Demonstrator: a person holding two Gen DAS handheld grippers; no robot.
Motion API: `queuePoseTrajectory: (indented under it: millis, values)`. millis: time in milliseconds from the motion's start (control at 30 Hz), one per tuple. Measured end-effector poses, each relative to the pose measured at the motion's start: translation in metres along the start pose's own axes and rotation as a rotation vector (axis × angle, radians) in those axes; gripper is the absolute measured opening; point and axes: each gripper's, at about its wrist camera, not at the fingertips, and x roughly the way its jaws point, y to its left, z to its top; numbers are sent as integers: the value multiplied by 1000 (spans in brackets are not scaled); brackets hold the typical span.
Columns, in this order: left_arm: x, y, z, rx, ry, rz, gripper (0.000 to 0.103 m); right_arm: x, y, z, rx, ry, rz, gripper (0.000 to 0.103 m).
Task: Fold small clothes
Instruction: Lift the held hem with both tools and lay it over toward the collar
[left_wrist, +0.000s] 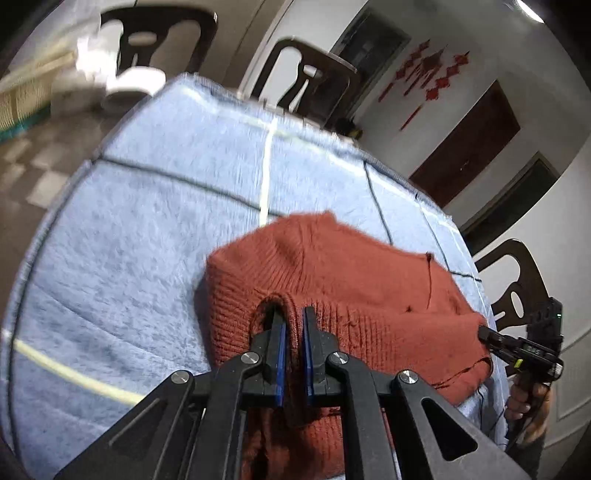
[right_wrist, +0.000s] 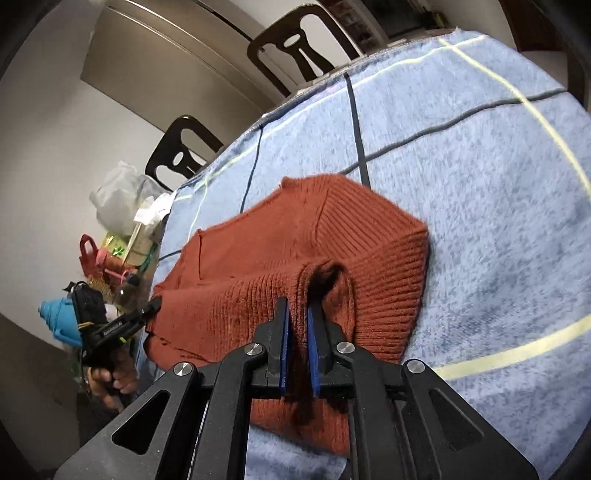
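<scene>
A rust-red knitted sweater (left_wrist: 351, 280) lies partly folded on a light blue blanket (left_wrist: 147, 221); it also shows in the right wrist view (right_wrist: 280, 243). My left gripper (left_wrist: 293, 314) is shut on the sweater's ribbed hem, with a fold of knit pinched between its blue pads. My right gripper (right_wrist: 298, 306) is shut on the other corner of the same hem. Each gripper shows in the other's view, the right one (left_wrist: 484, 332) at the sweater's right edge and the left one (right_wrist: 153, 304) at its left edge. The held edge is lifted a little off the blanket.
The blanket (right_wrist: 480, 221) has dark and pale grid lines and covers the table. Dark wooden chairs (left_wrist: 306, 77) (right_wrist: 184, 147) stand around it. Bags, a blue bottle (right_wrist: 61, 321) and clutter sit at the table's left end in the right wrist view.
</scene>
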Motion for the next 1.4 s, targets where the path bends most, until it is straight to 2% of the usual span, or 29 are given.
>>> queuePoseTrajectory:
  millis: [33,133,267,333,400,433,467,567,600,667,800,833,933,1033,1167,1333,1367,1400]
  values:
    - [-4,0,-2,-1,-6,-12,10,-5,4,-4,-15,1,22,17]
    - [-23,-3,-11,-7,-12,-82,11,-12,15,-12,-64,33,71,18]
    - [-30,-13,-21,20,17,-152,17,3,26,-8,-116,85,77,18]
    - [-17,-21,-18,31,44,-175,17,7,29,4,-108,63,98,18]
    - [-12,-25,-7,13,22,-174,17,4,31,19,-86,6,133,18]
    - [-12,-25,1,14,-4,-179,17,2,32,26,-83,-26,148,21]
    - [-15,-24,9,5,-39,-167,17,-1,32,33,-75,-51,149,25]
    - [-24,-17,30,-23,-113,-132,17,-6,30,43,-70,-87,119,25]
    - [-26,-15,35,-28,-123,-103,18,-8,30,43,-82,-98,98,26]
    - [-30,-10,39,-20,-138,-73,27,-11,28,42,-107,-112,71,26]
    - [-32,1,36,5,-151,0,30,-12,17,41,-83,-139,27,26]
    - [-29,2,35,-1,-148,15,30,-12,16,42,-80,-144,24,26]
    - [-25,2,29,14,-130,21,31,-8,22,40,-153,-125,-69,26]
    - [-21,-9,23,98,-121,48,44,6,27,40,-209,-84,-131,26]
    - [1,-20,30,147,-69,71,44,28,26,47,-239,-42,-207,26]
    - [34,-34,42,195,14,141,44,44,27,53,-278,-5,-288,26]
    - [43,-36,43,203,45,171,44,44,25,53,-274,7,-303,25]
    - [48,-36,43,202,54,177,44,45,25,53,-270,13,-312,20]
